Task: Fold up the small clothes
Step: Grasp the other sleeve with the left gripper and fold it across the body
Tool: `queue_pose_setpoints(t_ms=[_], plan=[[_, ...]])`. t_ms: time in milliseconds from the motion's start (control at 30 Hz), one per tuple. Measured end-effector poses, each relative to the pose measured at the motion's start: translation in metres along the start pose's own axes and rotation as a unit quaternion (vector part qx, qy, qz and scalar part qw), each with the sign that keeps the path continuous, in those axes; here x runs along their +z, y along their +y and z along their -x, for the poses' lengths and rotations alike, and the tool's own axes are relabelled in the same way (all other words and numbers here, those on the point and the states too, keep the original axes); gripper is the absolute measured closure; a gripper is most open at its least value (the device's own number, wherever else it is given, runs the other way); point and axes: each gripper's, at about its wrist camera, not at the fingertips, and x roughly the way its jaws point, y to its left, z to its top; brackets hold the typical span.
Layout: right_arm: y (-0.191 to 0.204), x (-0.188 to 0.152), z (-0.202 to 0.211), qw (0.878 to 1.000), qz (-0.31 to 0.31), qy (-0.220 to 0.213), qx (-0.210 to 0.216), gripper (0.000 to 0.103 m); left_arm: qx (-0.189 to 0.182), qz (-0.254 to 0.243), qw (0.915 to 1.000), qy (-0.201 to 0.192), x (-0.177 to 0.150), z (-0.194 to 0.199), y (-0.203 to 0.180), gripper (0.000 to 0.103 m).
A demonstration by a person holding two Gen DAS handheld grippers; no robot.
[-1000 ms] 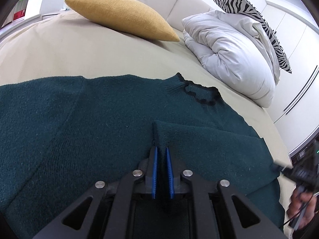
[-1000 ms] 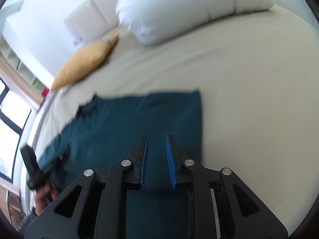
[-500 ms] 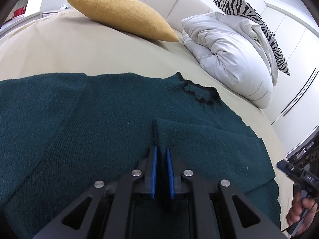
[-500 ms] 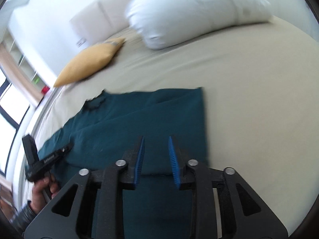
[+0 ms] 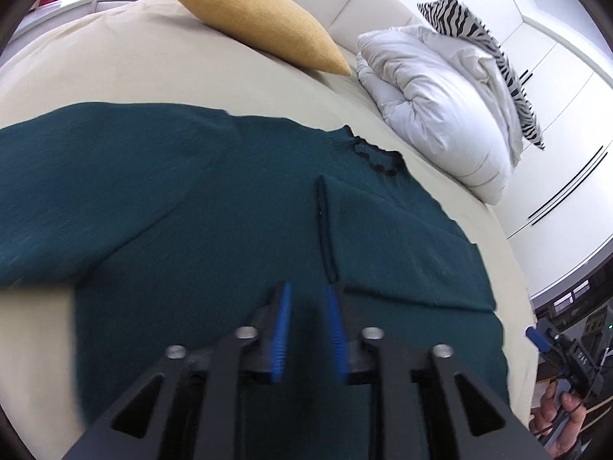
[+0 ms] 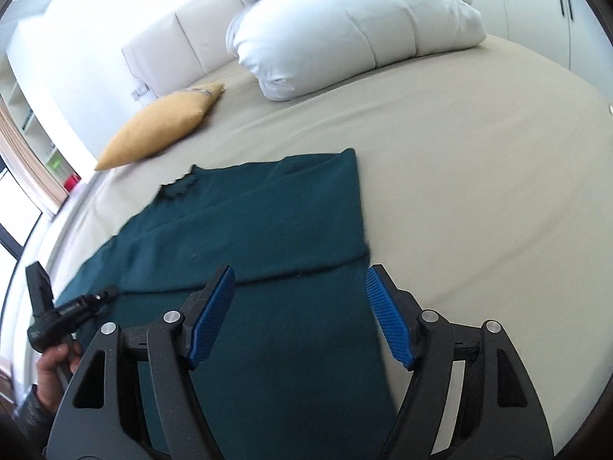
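The bed (image 5: 134,57) carries the dark green sweater (image 5: 191,211), spread flat. Its right side is already folded over the body; the other sleeve (image 5: 57,191) is not yet folded. The left gripper (image 5: 306,329) and the right gripper (image 6: 302,314) are opening, with nothing between the jaws.

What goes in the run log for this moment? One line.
garment: green sweater flat on bed, one side folded in | left hand-held gripper: opening, empty | right hand-held gripper: opening, empty
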Motion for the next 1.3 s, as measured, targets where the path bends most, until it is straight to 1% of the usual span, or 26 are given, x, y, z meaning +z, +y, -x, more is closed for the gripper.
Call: queue_pose_setpoints(t_ms=[33,100,133,233,267,367,433,467,500,567,600,667,700,767,800,833,900,933,967,1000,1033,1100,1133,1200,1267,1300], plan=[[0.003,-0.007,0.008,1.0,-0.002,0.003,0.007,0.033,-0.002,0.006,0.9999,-0.01,-0.004,0.015,0.004,0.051],[0.021,-0.024,0.019,0.999,-0.002,0.01,0.031,0.033,-0.008,0.029,0.9987,-0.042,-0.014,0.054,0.019,0.039],[0.026,-0.032,0.024,0.999,-0.002,0.012,0.041,0.032,-0.012,0.051,0.9968,-0.061,-0.02,0.078,0.033,0.034],[0.052,-0.06,0.032,0.996,-0.008,0.028,0.082,0.031,-0.017,0.113,0.9884,-0.1,-0.033,0.126,0.076,0.031],[0.064,-0.07,0.032,0.995,-0.009,0.035,0.097,0.031,-0.017,0.14,0.9836,-0.112,-0.038,0.142,0.096,0.031],[0.09,-0.092,0.029,0.99,-0.01,0.058,0.129,0.031,-0.008,0.223,0.9637,-0.147,-0.052,0.182,0.159,0.031],[0.109,-0.102,0.027,0.988,-0.005,0.067,0.137,0.031,-0.007,0.282,0.9447,-0.167,-0.061,0.202,0.199,0.03],[0.118,-0.107,0.025,0.988,-0.001,0.069,0.139,0.031,-0.014,0.313,0.9327,-0.178,-0.066,0.209,0.218,0.03],[0.125,-0.111,0.026,0.987,0.002,0.071,0.142,0.031,-0.021,0.347,0.9176,-0.193,-0.071,0.217,0.238,0.03],[0.137,-0.115,0.027,0.986,0.003,0.073,0.15,0.031,-0.033,0.388,0.8947,-0.219,-0.074,0.228,0.265,0.031],[0.144,-0.117,0.027,0.986,0.003,0.074,0.151,0.03,-0.032,0.404,0.8839,-0.234,-0.074,0.234,0.276,0.03],[0.152,-0.119,0.027,0.986,0.007,0.072,0.152,0.03,-0.019,0.424,0.8682,-0.256,-0.072,0.241,0.292,0.03],[0.157,-0.119,0.027,0.986,0.009,0.07,0.149,0.03,-0.017,0.438,0.8579,-0.268,-0.07,0.243,0.301,0.029],[0.157,-0.117,0.028,0.987,0.01,0.067,0.147,0.03,-0.02,0.466,0.8403,-0.276,-0.066,0.24,0.316,0.029],[0.159,-0.118,0.028,0.987,0.007,0.067,0.147,0.03,-0.02,0.475,0.8344,-0.28,-0.062,0.238,0.321,0.029],[0.16,-0.119,0.029,0.987,0.004,0.068,0.149,0.03,-0.017,0.477,0.8318,-0.284,-0.057,0.236,0.323,0.029],[0.157,-0.122,0.037,0.987,0.004,0.067,0.147,0.03,-0.008,0.472,0.8326,-0.29,-0.044,0.23,0.326,0.031],[0.158,-0.119,0.03,0.987,0.006,0.068,0.145,0.03,-0.002,0.469,0.8341,-0.29,-0.039,0.227,0.327,0.042],[0.158,-0.12,0.03,0.987,0.007,0.069,0.144,0.03,0.004,0.464,0.8393,-0.284,-0.033,0.223,0.327,0.055],[0.157,-0.122,0.031,0.987,0.008,0.07,0.144,0.03,0.01,0.465,0.842,-0.273,-0.028,0.216,0.328,0.079],[0.155,-0.124,0.033,0.987,0.007,0.073,0.145,0.03,0.012,0.467,0.8437,-0.264,-0.026,0.211,0.329,0.095],[0.153,-0.127,0.03,0.987,0.005,0.076,0.143,0.031,0.022,0.463,0.8472,-0.26,-0.022,0.209,0.326,0.096],[0.151,-0.128,0.028,0.987,0.003,0.076,0.144,0.031,0.029,0.454,0.8509,-0.262,-0.021,0.212,0.321,0.096],[0.145,-0.128,0.025,0.986,-0.003,0.075,0.146,0.03,0.051,0.425,0.8634,-0.266,-0.008,0.218,0.307,0.095],[0.138,-0.129,0.02,0.986,-0.013,0.076,0.149,0.031,0.063,0.39,0.8792,-0.267,0.008,0.222,0.285,0.095],[0.133,-0.129,0.019,0.985,-0.019,0.076,0.151,0.03,0.07,0.365,0.8903,-0.264,0.018,0.223,0.269,0.095]])
